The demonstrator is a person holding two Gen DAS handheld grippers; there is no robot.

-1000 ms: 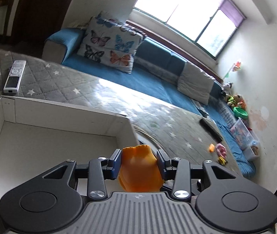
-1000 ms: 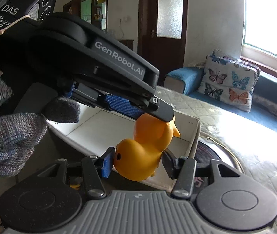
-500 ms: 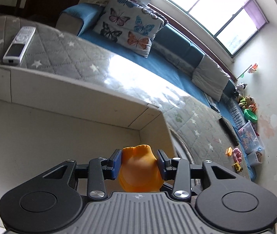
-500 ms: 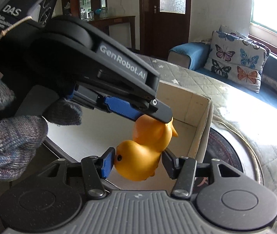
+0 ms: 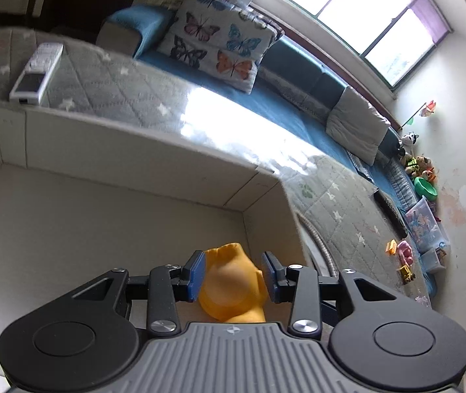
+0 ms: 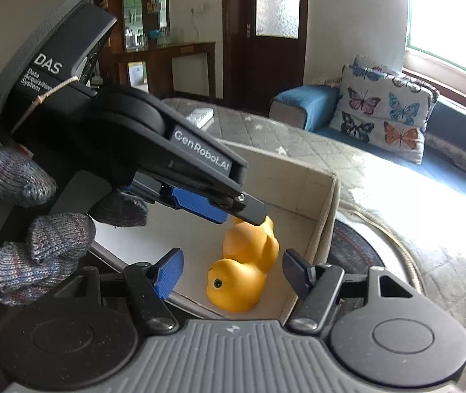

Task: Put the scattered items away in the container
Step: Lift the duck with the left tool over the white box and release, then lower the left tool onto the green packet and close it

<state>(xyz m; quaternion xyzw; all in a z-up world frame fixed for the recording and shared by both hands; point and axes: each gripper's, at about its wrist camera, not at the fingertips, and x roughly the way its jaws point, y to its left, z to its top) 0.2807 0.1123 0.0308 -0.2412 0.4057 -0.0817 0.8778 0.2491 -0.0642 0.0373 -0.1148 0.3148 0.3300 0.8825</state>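
Two yellow rubber ducks lie in the near right corner of a white cardboard box (image 6: 324,216). My right gripper (image 6: 233,278) is open, with one duck (image 6: 236,285) lying free between its fingers on the box floor. The other duck (image 6: 252,245) sits right behind it, under my left gripper (image 6: 229,209). In the left wrist view my left gripper (image 5: 233,275) has its pads slightly apart around that duck (image 5: 229,285), with a small gap on the right side. The box (image 5: 134,144) fills the lower left of this view.
The box stands on a grey quilted cover with stars (image 5: 111,78). A white remote (image 5: 36,72) lies beyond the box's far wall. A blue sofa with a butterfly cushion (image 5: 219,49) runs behind. Small toys (image 5: 400,255) lie at the far right edge.
Both grippers lowered into the box. My right gripper opened and let its duck drop onto the box floor. My left gripper's pads have widened a little around its duck.
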